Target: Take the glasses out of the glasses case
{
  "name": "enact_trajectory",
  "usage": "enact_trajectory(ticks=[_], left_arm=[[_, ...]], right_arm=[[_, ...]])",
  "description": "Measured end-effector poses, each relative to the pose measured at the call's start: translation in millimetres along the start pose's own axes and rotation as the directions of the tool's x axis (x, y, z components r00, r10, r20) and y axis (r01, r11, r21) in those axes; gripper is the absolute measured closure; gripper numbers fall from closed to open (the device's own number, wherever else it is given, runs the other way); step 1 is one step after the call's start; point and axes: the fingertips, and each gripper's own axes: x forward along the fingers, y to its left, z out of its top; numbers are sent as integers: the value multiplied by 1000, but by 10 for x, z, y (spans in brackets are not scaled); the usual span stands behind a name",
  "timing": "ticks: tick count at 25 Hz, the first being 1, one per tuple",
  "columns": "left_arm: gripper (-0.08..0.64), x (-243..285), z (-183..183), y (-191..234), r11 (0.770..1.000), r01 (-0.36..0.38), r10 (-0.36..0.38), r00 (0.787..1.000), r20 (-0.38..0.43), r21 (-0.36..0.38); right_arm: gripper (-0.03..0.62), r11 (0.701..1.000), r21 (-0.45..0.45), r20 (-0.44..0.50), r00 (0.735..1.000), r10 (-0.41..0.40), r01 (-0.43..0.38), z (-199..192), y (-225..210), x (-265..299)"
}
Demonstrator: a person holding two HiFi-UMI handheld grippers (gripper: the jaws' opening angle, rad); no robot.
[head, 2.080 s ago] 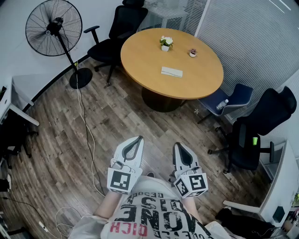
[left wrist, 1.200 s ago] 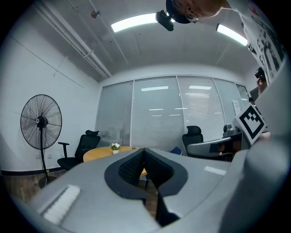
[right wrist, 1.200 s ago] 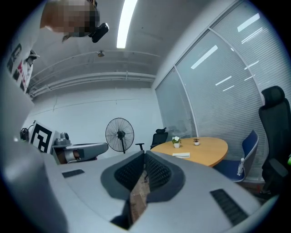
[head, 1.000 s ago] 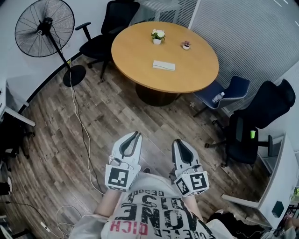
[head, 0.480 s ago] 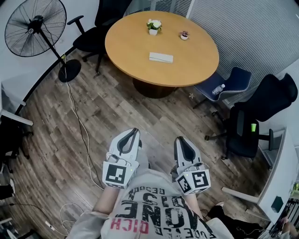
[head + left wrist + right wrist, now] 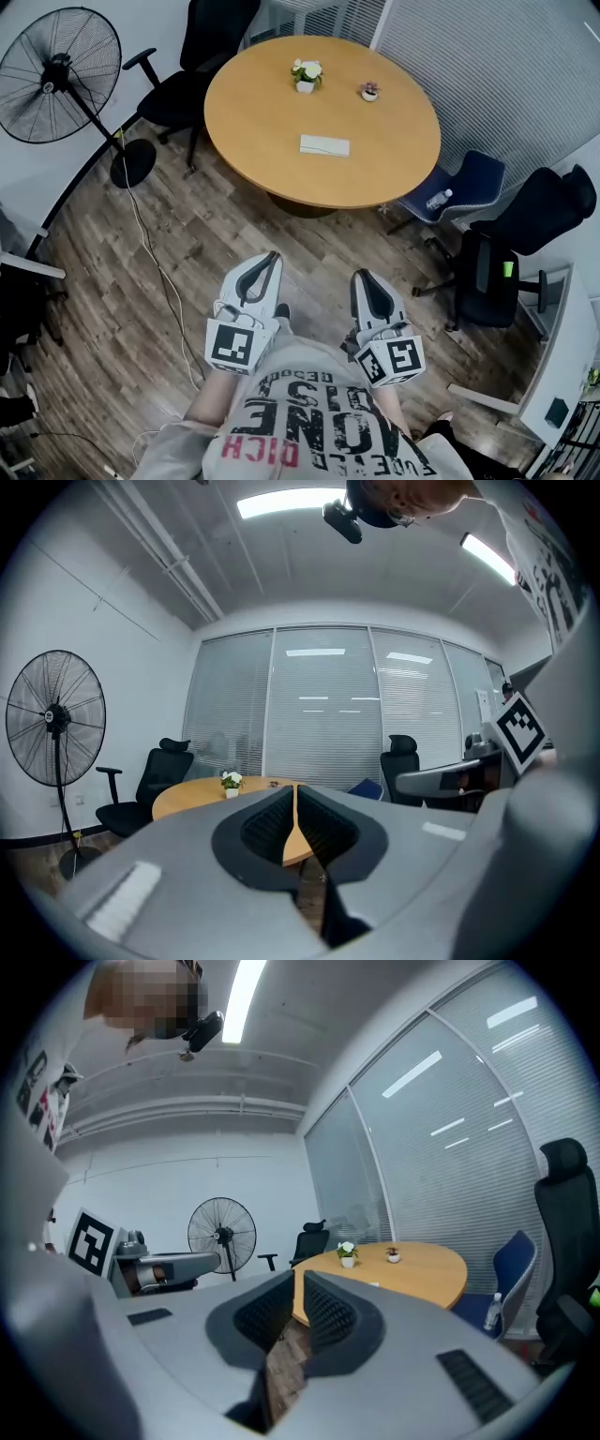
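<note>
Two grippers: left gripper (image 6: 271, 256), right gripper (image 6: 361, 276), fingers closed, empty; one white case (image 6: 324, 145), two plants (image 6: 305, 73) (image 6: 369, 90) on table (image 6: 253, 112).

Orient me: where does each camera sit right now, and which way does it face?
Head view: on the head, facing steeply down at the round table; shows left gripper, right gripper, shirt.
Left gripper view: on the left gripper, facing roughly level toward the table; shows its shut fingers.
Right gripper view: likewise, over its own shut fingers.
Shared: table, fan.
</note>
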Motion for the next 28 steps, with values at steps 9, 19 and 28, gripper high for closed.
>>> enact_trajectory(ticks=[9,19,28], left_arm=[[543,339,-45,538,1000,22,-22,1000,-3,19],[543,627,-105,772,1000,3,-4,999,-32,-26],[543,1133,-96,834,999,-36,35,999,-32,-29]], right_arm=[[573,999,10,-5,999,-35,35,-12,-58,544],[573,998,30,-22,998,-52,53,-38,-236,868],[572,999,47,-36,999,-10,11,-11,-688,1271]])
